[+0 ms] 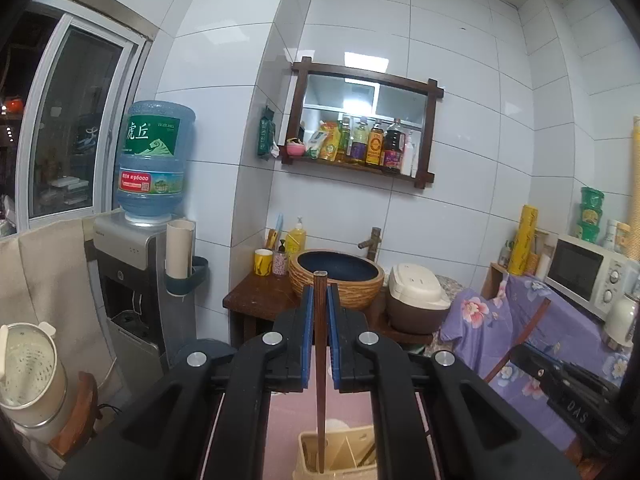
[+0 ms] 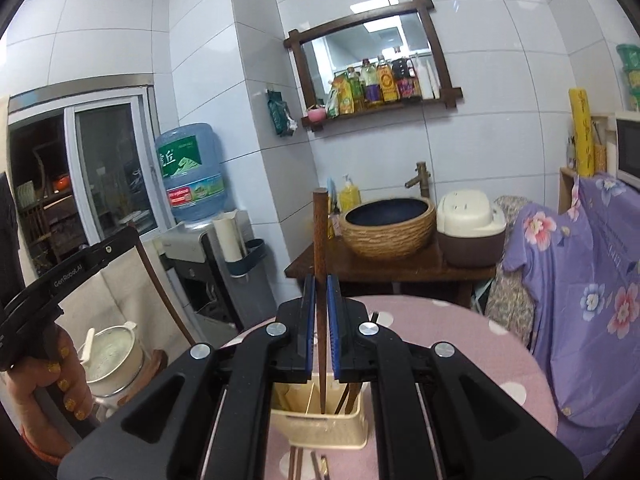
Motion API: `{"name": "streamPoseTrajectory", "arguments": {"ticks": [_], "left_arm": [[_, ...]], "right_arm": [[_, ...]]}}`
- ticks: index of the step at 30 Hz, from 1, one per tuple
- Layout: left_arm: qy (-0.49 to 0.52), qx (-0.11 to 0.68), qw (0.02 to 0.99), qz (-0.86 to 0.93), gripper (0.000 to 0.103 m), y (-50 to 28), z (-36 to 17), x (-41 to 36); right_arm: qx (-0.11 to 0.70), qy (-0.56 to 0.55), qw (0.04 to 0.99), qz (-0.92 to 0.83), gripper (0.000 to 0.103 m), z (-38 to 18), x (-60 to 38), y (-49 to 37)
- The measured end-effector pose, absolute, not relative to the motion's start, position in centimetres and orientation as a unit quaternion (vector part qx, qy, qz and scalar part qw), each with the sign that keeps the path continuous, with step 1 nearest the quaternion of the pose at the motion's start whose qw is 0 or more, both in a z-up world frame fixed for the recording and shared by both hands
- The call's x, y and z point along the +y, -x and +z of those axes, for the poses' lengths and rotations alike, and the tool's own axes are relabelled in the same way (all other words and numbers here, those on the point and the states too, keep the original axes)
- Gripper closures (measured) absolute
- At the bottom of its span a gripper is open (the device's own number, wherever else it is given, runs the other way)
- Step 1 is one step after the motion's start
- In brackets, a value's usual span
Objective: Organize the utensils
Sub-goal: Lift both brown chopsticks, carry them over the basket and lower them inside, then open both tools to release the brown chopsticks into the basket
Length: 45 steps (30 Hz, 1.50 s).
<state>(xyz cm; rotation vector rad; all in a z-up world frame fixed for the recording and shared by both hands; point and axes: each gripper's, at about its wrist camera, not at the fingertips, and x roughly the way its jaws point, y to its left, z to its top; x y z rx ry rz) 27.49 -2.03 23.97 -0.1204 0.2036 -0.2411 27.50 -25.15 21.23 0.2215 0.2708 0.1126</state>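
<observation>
Each of your tongs, left tongs (image 1: pixel 319 300) and right tongs (image 2: pixel 320 292), pinches one stiff, light, slick wooden chopstick (image 1: pixel 320 360) upright mid-shaft, tip inside the beige utensil holder (image 2: pixel 320 420) on the near tabletop (image 2: pixel 460 352); grip firmly mid-length.

Both of my grippers are clamped shut, fingers pointing forward and level.

My left black two-finger gripper with blue pads (image 1: pixel 319 320) pinches a dark brown wooden chopstick (image 1: pixel 320 372) held upright; my right black two-finger gripper with blue pads (image 2: pixel 319 320) pinches another dark wooden chopstick (image 2: pixel 320 300). My left hand with yellow-painted nails (image 2: pixel 48 384) wraps its handle.
</observation>
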Motion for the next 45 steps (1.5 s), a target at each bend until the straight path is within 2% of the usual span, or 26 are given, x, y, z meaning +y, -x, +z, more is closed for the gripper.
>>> {"name": "streamPoseTrajectory", "arguments": {"ticks": [4, 18, 21, 23, 31, 32, 33, 35, 38, 40, 42, 45], "left_arm": [[0.062, 0.103, 0.987, -0.11, 0.095, -29.2, 22.0, -3.2], [0.05, 0.193, 0.974, -0.111, 0.095, -31.4, 12.8, -4.1], [0.052, 0.208, 0.971, -0.11, 0.095, -31.7, 11.6, -4.1], [0.051, 0.216, 0.969, -0.109, 0.095, -32.0, 10.8, -4.1], [0.048, 0.214, 0.968, -0.123, 0.094, -31.4, 10.9, -4.0], [0.047, 0.212, 0.968, -0.124, 0.086, -31.1, 10.8, -4.0], [0.047, 0.208, 0.969, -0.125, 0.069, -30.6, 10.8, -3.9], [0.056, 0.198, 0.97, -0.129, 0.046, -29.5, 10.7, -3.5], [0.054, 0.195, 0.971, -0.13, 0.046, -28.0, 10.4, -3.1], [0.048, 0.198, 0.971, -0.128, 0.045, -27.0, 10.0, -2.7], [0.052, 0.207, 0.969, -0.128, 0.042, -26.0, 9.2, -1.8], [0.055, 0.235, 0.963, -0.121, 0.042, -25.0, 7.3, -0.5]], "right_arm": [[0.148, -0.11, 0.982, 0.044, 0.096, 19.6, -24.8, -29.6], [0.226, -0.101, 0.968, 0.039, 0.096, 11.0, -23.5, -32.5], [0.232, -0.099, 0.967, 0.039, 0.096, 9.9, -23.3, -32.5], [0.237, -0.095, 0.966, 0.039, 0.101, 9.5, -23.2, -32.5], [0.237, -0.109, 0.964, 0.044, 0.101, 8.5, -23.5, -32.3], [0.235, -0.109, 0.965, 0.045, 0.101, 8.4, -23.5, -32.0], [0.231, -0.107, 0.966, 0.045, 0.101, 8.4, -23.4, -31.6], [0.224, -0.101, 0.968, 0.049, 0.1, 8.3, -23.2, -30.7], [0.22, -0.098, 0.969, 0.061, 0.099, 8.1, -23.2, -29.2], [0.226, -0.101, 0.967, 0.067, 0.09, 7.6, -23.6, -28.3], [0.226, -0.109, 0.966, 0.066, 0.056, 7.2, -24.2, -27.4], [0.237, -0.092, 0.966, 0.049, 0.055, 5.9, -24.6, -26.0]]}}
